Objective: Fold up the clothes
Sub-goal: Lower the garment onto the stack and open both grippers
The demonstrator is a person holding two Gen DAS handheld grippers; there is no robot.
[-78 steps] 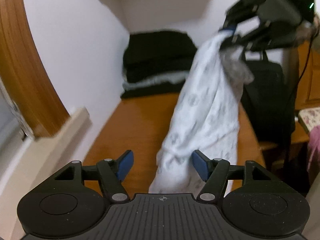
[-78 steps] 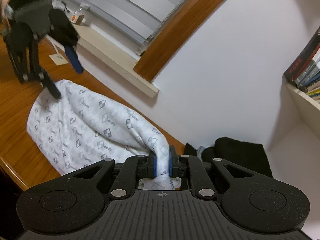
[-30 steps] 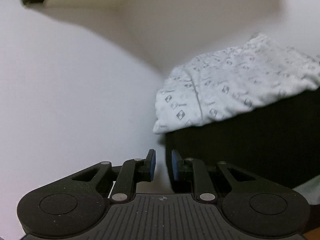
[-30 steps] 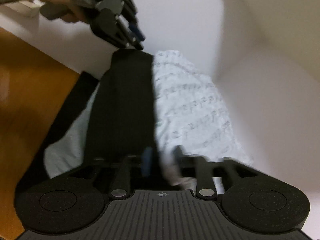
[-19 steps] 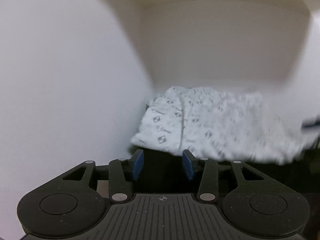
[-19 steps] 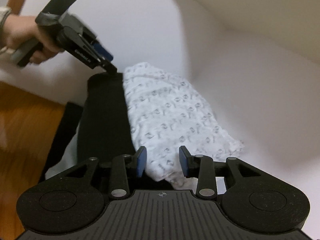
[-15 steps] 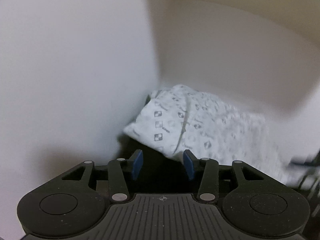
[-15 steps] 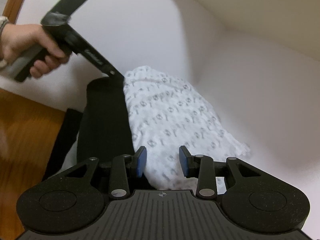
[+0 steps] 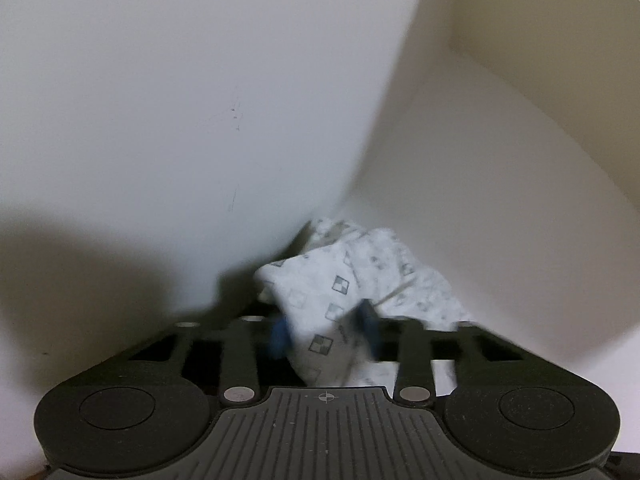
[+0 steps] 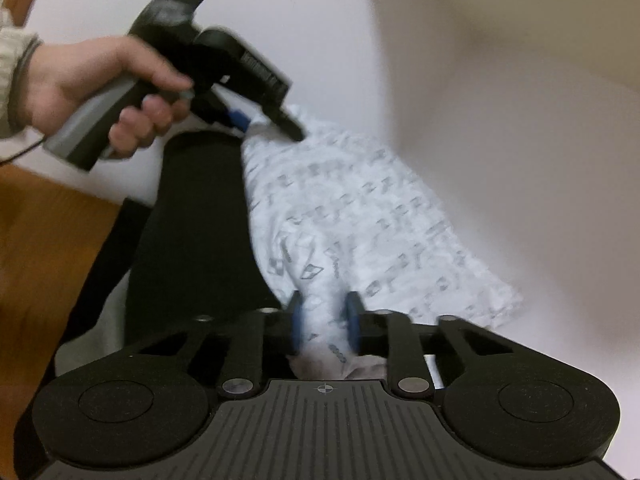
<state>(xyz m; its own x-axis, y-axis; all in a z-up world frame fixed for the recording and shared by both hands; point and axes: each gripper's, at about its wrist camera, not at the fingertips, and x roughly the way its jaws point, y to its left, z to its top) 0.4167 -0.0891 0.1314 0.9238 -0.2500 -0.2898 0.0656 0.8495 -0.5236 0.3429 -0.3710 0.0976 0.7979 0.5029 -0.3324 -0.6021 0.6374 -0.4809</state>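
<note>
Lying atop a stack of dark folded clothes (image 10: 200, 216) in the corner where two white walls (image 9: 200, 100) met, the white patterned garment (image 10: 360, 216) stretched its long axis from the right gripper (image 10: 325, 318) away to the left gripper (image 10: 266, 122) at its far end — one gripper at each short edge. In the right wrist view the near edge of the cloth bunched up between the right gripper's blue pads (image 10: 297, 320), which pinched it; a person's hand (image 10: 104, 84), sleeve at the wrist, worked the left gripper's handle, its fingertips meeting the far corner of the garment beside the wall. The left wrist view showed that corner gathered between the left gripper's (image 9: 325, 330) own blue pads (image 9: 278, 334), pressed onto the fabric, with motion blur softening the edges. Each gripper was thus equally close to its own end, and any coming pull or fold would appear to run along that line between them.

Half a second earlier both grippers had stood spread and clear of the cloth, the garment resting flat and unheld on the stack; both had just been closing, fabric between the pads. Further back, the garment had hung from the right gripper over the wooden bench (image 10: 44, 248) — it now sat on the pile against the wall.
</note>
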